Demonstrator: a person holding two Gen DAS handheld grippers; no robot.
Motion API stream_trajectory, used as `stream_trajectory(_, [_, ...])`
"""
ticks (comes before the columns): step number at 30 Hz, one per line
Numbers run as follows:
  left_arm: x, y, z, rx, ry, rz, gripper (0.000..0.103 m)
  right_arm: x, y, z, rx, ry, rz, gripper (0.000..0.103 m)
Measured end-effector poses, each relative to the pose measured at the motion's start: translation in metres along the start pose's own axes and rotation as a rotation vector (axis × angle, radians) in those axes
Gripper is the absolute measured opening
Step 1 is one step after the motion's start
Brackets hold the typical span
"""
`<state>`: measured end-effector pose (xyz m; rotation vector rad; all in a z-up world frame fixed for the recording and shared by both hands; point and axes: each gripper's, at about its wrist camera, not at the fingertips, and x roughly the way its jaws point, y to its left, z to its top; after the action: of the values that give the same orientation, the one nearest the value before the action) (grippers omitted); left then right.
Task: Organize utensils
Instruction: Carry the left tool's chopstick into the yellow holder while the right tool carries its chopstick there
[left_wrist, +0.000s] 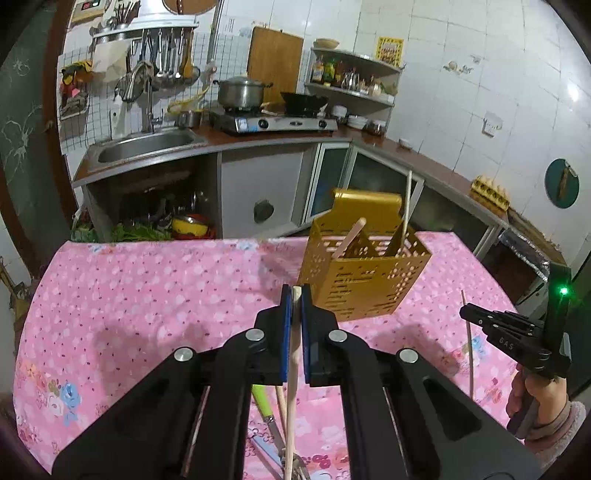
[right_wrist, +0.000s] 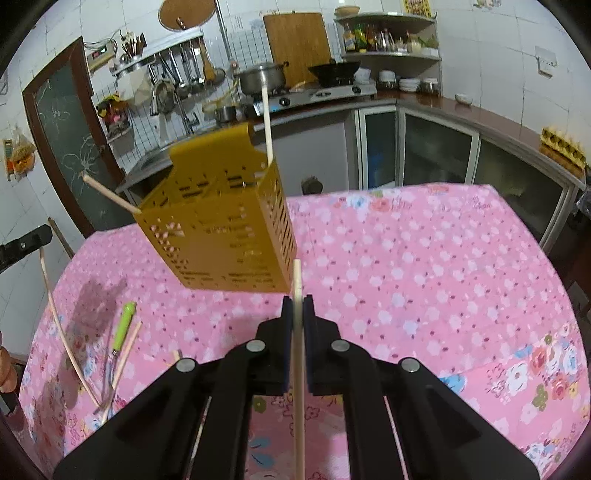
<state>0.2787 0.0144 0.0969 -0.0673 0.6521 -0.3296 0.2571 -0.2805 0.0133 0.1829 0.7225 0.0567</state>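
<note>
Left hand-held gripper pinches one chopstick, right hand-held gripper another. Your gold holder sits just ahead on the pink surface, seemingly tilted. Long sticks may pivot in the pads and miss the compartments.

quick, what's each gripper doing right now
Left gripper: shut on a chopstick.
Right gripper: shut on a chopstick.
</note>
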Motion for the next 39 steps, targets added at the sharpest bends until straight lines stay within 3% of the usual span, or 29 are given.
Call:
stream_trajectory(9, [-0.015,-0.018,0.018,0.048,-0.074,0.006,0.003,-0.033,0.008,0.024,-0.031,-0.144,-0.013,0.006])
stream_trajectory(22, [-0.035,-0.038,0.053,0.046,-0.156,-0.044,0.003,-0.07,0.026,0.068,-0.036,-0.383,0.055,0.006])
stream_trajectory(32, [-0.06,-0.069,0.105,0.081,-0.291,-0.029,0.003,-0.076,0.049,0.121,-0.05,-0.513,0.07,0.006])
stream_trajectory(39, [-0.047,-0.084,0.142,0.08,-0.374,0.006,0.003,-0.069,0.059,0.156,-0.04,-0.614,0.064,0.006])
